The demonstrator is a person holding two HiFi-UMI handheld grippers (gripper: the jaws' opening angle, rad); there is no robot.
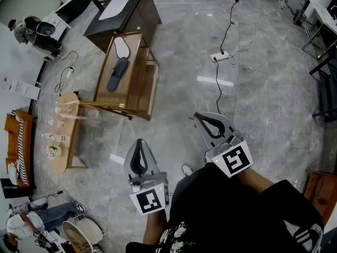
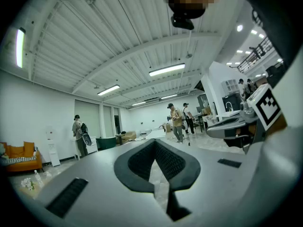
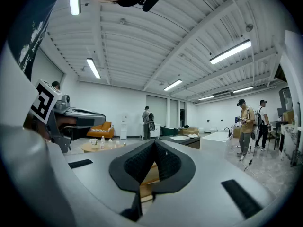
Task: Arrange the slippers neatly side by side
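Two slippers lie on the top shelf of a wooden rack (image 1: 138, 66) at the upper left of the head view: a white slipper (image 1: 122, 47) farther back and a dark blue slipper (image 1: 118, 74) nearer, lying at different angles. My left gripper (image 1: 139, 144) and right gripper (image 1: 200, 118) are held level well short of the rack, over the grey floor, both shut with nothing between the jaws. The left gripper (image 2: 155, 144) and the right gripper (image 3: 154, 148) each look out across the room in their own views; a bit of the wooden rack (image 3: 149, 175) shows through the right jaws.
A dark cabinet (image 1: 126, 15) stands behind the rack. A round low table (image 1: 66, 136) with bottles is at the left, an orange sofa (image 1: 15, 146) beyond it. A power strip (image 1: 221, 56) with cable lies on the floor. People stand far off in the room.
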